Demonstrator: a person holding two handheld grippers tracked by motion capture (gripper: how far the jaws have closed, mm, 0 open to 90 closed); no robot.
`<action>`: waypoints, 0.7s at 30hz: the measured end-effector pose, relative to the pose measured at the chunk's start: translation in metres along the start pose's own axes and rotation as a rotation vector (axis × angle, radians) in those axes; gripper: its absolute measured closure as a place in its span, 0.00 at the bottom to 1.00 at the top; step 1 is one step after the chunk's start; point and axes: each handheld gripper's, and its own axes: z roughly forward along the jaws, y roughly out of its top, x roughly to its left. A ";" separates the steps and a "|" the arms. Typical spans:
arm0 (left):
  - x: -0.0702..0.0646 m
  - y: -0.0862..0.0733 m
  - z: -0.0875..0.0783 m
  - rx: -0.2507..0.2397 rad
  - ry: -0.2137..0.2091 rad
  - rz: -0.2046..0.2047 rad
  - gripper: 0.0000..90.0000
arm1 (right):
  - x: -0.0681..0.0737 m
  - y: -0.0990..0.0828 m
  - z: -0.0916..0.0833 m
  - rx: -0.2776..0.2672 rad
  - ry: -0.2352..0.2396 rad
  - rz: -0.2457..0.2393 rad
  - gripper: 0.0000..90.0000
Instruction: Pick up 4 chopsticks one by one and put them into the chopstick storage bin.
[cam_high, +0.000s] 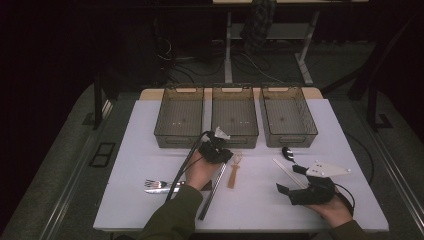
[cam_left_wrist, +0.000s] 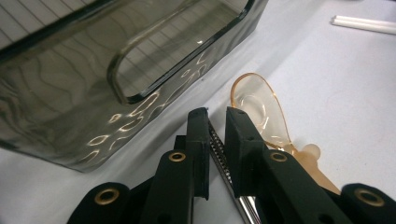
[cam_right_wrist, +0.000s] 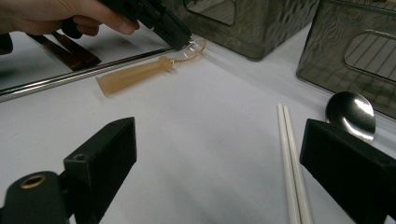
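**Thin grip, easy slip**

Left tool nipped narrow on tip of metal chopsticks, low on the desk beside amber plastic spoon, just before the middle bin. Could slip free on lifting: smooth steel, thin purchase. Right tool gaping wide, holding nothing, by white chopsticks.

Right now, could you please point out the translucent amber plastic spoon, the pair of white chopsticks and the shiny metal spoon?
Translucent amber plastic spoon (cam_left_wrist: 259, 109): left gripper view, bowl.
Pair of white chopsticks (cam_right_wrist: 289, 154): right gripper view, mid-shaft.
Shiny metal spoon (cam_right_wrist: 350, 113): right gripper view, bowl.
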 end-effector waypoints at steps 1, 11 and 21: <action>-0.001 0.000 0.000 -0.002 -0.002 -0.002 0.88 | 0.000 0.000 0.000 0.000 0.000 0.001 0.12; -0.004 -0.001 0.002 -0.011 -0.017 -0.018 0.88 | 0.000 0.000 0.000 0.000 0.000 -0.001 0.12; -0.005 0.002 -0.007 -0.034 -0.040 -0.011 0.84 | 0.000 0.000 -0.001 -0.002 -0.001 0.000 0.12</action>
